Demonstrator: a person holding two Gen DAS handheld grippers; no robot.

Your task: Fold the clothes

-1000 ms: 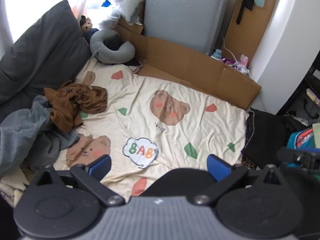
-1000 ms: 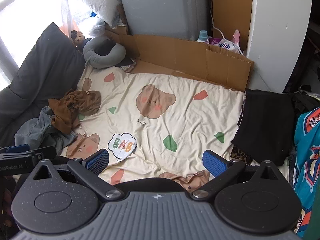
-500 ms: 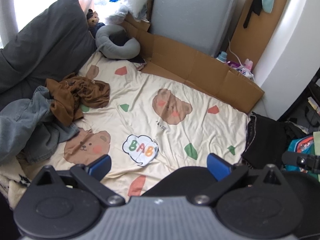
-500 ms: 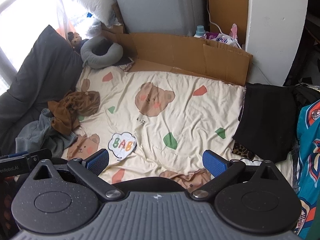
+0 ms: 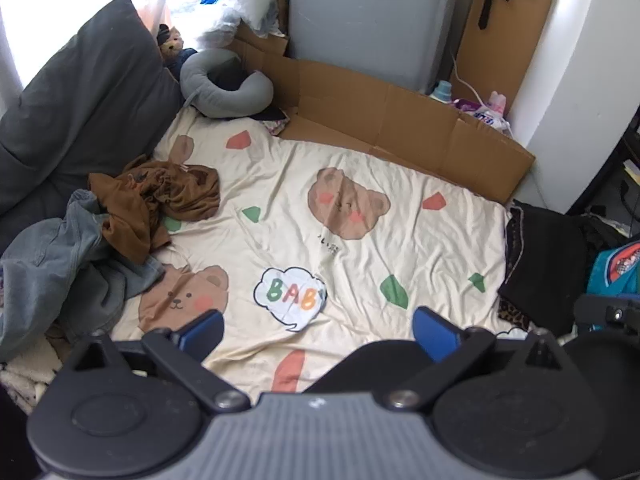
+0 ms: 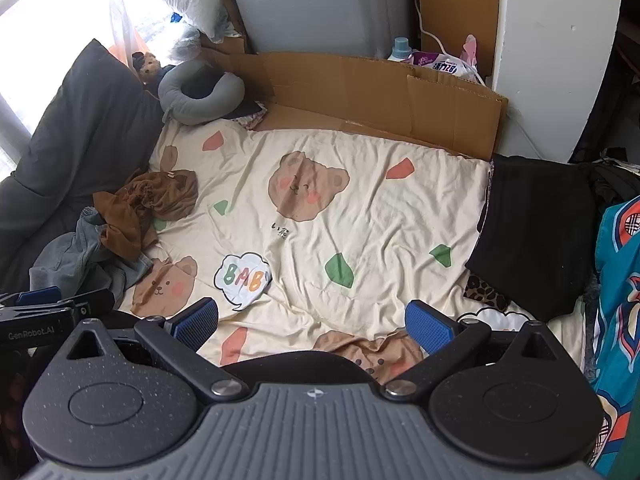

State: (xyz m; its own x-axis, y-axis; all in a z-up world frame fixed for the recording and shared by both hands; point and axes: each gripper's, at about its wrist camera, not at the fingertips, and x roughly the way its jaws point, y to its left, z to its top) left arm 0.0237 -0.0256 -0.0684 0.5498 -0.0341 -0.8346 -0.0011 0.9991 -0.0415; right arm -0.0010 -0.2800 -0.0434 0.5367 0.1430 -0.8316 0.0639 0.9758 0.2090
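Observation:
A crumpled brown garment (image 5: 160, 200) (image 6: 152, 204) lies at the left of a cream bear-print sheet (image 5: 360, 248) (image 6: 360, 208). A blue-grey denim garment (image 5: 60, 268) (image 6: 80, 256) is heaped below it. A folded black garment (image 5: 544, 256) (image 6: 536, 232) lies at the sheet's right edge. My left gripper (image 5: 318, 330) is open and empty, high above the sheet's near edge. My right gripper (image 6: 312, 322) is open and empty, also above the near edge. The left gripper's tip shows at the far left of the right wrist view (image 6: 48, 304).
A dark grey pillow (image 5: 80, 108) leans at the left. A grey neck pillow (image 5: 224, 88) and a small teddy (image 5: 170, 42) sit at the back left. A cardboard sheet (image 5: 400, 120) lines the back. A teal patterned cloth (image 6: 618, 288) hangs at the right.
Both grippers have drifted slightly, so the bed sits a little differently in each view. Both stay open. No garment has moved.

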